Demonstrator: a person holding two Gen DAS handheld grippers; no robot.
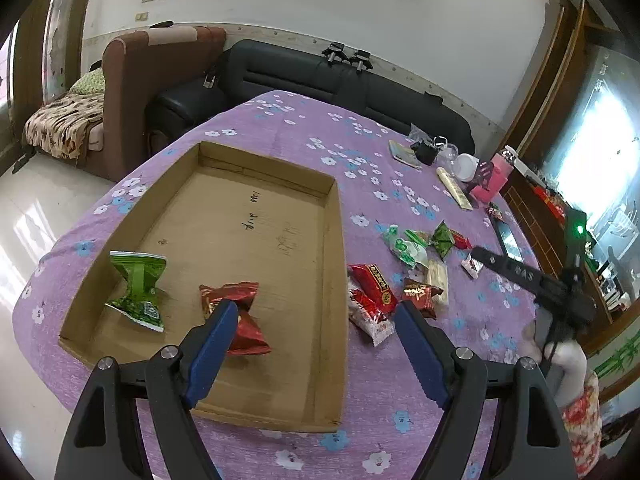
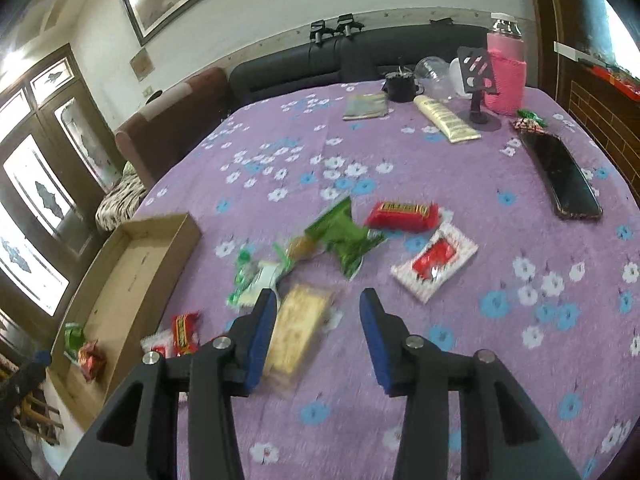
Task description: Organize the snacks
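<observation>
A round desk covered in a purple flowered cloth held a shallow cardboard tray and a scatter of wrapped snacks.

Two snacks already lay inside the tray near its front edge: a green packet and, just beside it, a red packet. The left hand-held gripper hovered above the tray's front right corner with its blue-padded jaws spread wide and nothing between them; one finger overlapped the red packet in the view.

To the right of the tray, on the cloth, the remaining snacks lay in a loose cluster: a red bar, a green pouch, a white-and-red packet, a pale yellow biscuit pack and a few smaller wrappers. The right hand-held gripper hung over this cluster, jaws also released and empty, with the biscuit pack lying just below its left finger. That view was slightly blurred.

A phone, a pink bottle and other unrelated items sat at the far side.

The sorting looked only begun. The step in hand appeared to be picking the next snack; the right hand-held gripper would probably need to lower over the biscuit pack, close on it and carry it to the tray.
</observation>
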